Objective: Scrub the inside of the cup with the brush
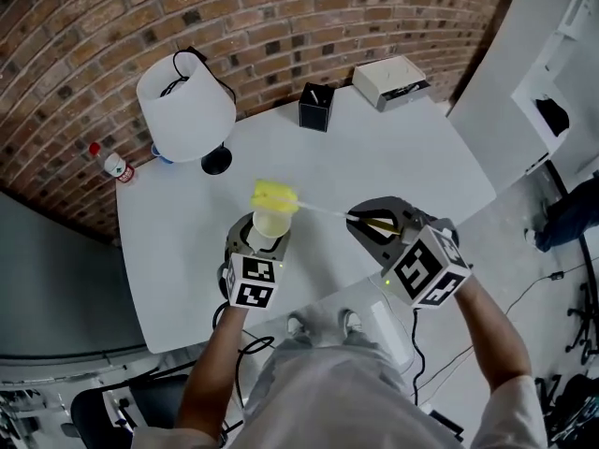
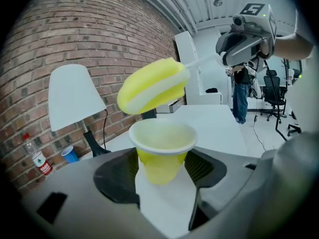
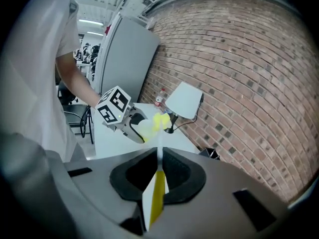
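A small yellow cup (image 2: pixel 162 151) with a white rim stands upright between the jaws of my left gripper (image 2: pixel 164 176), which is shut on it; it also shows in the head view as the cup (image 1: pixel 269 223). My right gripper (image 3: pixel 158 176) is shut on the thin white-and-yellow handle of a brush (image 3: pixel 155 193). The yellow sponge head of the brush (image 2: pixel 152 86) hovers just above the cup's mouth, outside it, and the same brush head (image 1: pixel 274 195) lies over the cup's far rim. The right gripper (image 1: pixel 374 224) sits to the right of the cup.
A white table (image 1: pixel 402 166) carries a white lamp (image 1: pixel 185 106), a black box (image 1: pixel 315 107) and a white box (image 1: pixel 391 81). A plastic bottle (image 1: pixel 112 164) and a blue cup (image 2: pixel 70 155) stand near the brick wall. A person stands far off by office chairs (image 2: pixel 273 91).
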Motion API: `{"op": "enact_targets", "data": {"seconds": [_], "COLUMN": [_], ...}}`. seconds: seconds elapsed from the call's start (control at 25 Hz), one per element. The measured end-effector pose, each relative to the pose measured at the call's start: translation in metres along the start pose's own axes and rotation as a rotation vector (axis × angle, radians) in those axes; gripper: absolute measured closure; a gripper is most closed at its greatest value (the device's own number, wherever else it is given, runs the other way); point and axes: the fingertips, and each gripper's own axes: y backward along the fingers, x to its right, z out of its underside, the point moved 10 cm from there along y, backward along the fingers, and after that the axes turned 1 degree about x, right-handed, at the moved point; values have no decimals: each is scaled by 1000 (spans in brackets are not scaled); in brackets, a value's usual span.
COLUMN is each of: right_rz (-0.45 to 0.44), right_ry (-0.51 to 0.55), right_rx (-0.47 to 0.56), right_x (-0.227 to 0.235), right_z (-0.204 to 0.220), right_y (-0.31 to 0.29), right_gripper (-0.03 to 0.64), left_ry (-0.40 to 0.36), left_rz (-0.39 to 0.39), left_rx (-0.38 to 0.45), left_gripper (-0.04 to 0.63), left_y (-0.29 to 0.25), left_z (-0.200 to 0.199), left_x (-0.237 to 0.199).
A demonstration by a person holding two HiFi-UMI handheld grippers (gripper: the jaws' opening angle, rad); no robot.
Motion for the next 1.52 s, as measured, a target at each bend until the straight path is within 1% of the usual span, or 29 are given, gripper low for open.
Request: {"op": "enact_targets", "data": {"seconds": [0.16,0.4,0.52,0.64,0.76,1.0,1.2,1.32,1.52], "right_rz": [-59,-120,-152,-181,-206,-233,-234,-230,-223], "right_ry": [93,254,335,395,478,672,814,869,904], "right_rx": [-22,-39,-43,-39,-53,-86,-104,-109,-135], "right_x": [6,17,19,22,23,23,15,12,6], "right_z": [9,11,8,7,4,0,0,0,-8], "right_y": [8,13,13,13,12,9,5,2,-2], "right_gripper": [588,588,588,588,588,588,588,588,588], "left_ry": [-3,-63,-78,-90,-125,-233,-310,-326,-356], "left_rz": [-32,-77,-98,-116,-129,-118,-112,-113,-121], "left_rx": [-29,-68,-85,-99,-116,-172,-213,-226,-231], "left_gripper": [298,298,298,298,298,298,299,299,299], "left_y": [-1,1,3,5,6,5,5,6,8], "left_z": [-4,-8,-8,-9,-10,-11,-12,-12,-15], "left_x": [7,16,18,19,20,33,44,47,46]}}
